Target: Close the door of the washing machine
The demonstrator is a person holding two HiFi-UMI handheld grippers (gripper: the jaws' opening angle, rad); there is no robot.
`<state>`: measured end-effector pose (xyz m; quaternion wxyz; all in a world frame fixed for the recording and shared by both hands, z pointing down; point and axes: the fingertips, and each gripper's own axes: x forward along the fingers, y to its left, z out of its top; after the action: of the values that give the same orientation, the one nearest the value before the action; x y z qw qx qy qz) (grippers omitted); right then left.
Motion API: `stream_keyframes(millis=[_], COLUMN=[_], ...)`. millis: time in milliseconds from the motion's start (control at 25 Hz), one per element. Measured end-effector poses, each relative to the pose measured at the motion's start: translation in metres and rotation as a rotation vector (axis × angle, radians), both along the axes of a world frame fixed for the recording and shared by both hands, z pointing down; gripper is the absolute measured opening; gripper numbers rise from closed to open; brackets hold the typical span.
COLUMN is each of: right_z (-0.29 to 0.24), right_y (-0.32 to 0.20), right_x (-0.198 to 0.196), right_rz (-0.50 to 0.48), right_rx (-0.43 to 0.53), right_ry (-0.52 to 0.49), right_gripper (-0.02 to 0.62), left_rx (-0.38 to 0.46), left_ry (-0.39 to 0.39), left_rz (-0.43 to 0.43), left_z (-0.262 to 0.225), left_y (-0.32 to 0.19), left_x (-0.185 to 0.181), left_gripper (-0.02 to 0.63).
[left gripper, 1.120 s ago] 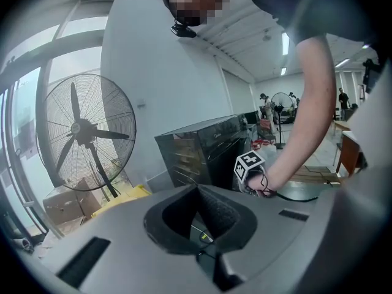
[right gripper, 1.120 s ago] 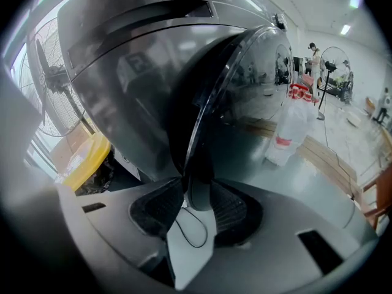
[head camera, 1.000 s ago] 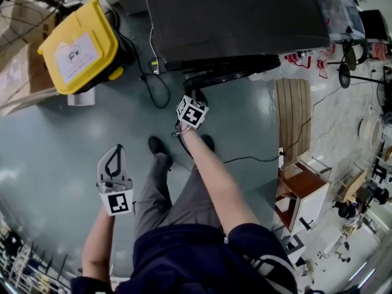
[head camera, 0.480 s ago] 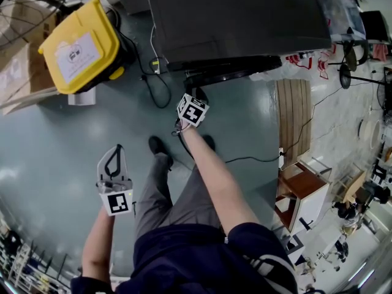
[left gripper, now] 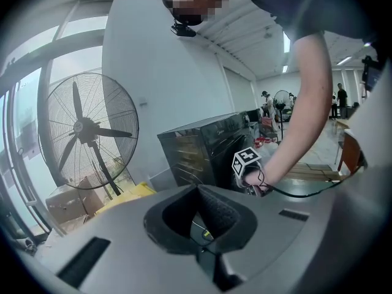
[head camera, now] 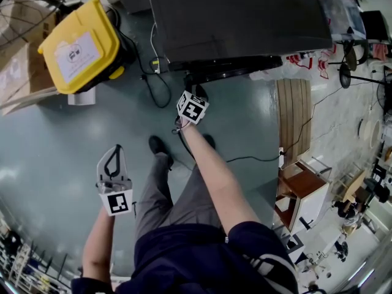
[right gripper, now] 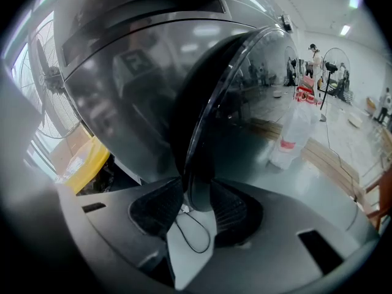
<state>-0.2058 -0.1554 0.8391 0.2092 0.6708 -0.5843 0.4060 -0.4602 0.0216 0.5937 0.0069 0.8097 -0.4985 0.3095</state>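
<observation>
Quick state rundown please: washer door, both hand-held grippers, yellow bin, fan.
Door: ajar, not yet shut against the washing machine.
Right hand-held gripper: clamped on the door's rim.
Left hand-held gripper: shut, empty, held away from the machine.
Yellow bin: lid closed.
Fan: blades look still.

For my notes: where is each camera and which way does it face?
Head view: on the person's head, facing steeply down at the washing machine and its open door; arms, left gripper, right gripper show.
Left gripper view: on that gripper, facing the machine and a pedestal fan; its shut jaws, the right forearm show.
Right gripper view: on that gripper, facing the door rim clamped in its jaws.
All share the washing machine.
</observation>
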Motion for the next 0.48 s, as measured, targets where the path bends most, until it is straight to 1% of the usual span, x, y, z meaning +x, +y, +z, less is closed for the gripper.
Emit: stream_keyframes(millis=[360,480], right_z=[-0.0026,-0.0022], right_y=[-0.0024,-0.0005], right_x=[0.0004,0.0008], right_rz=[0.0,-0.019], right_rx=[0.012,0.023], right_ry=[-0.007,-0.019], right_gripper=[0.153,0.155], left_rx=[-0.011,-0.004], left_ry=[-0.004,-0.002], left_rz=[-0.006,-0.003], left_z=[0.0015,0.0021], left_y=[-0.0002,-0.0003], left_x=[-0.0048,-0.0038], left_gripper=[0.023,0.025])
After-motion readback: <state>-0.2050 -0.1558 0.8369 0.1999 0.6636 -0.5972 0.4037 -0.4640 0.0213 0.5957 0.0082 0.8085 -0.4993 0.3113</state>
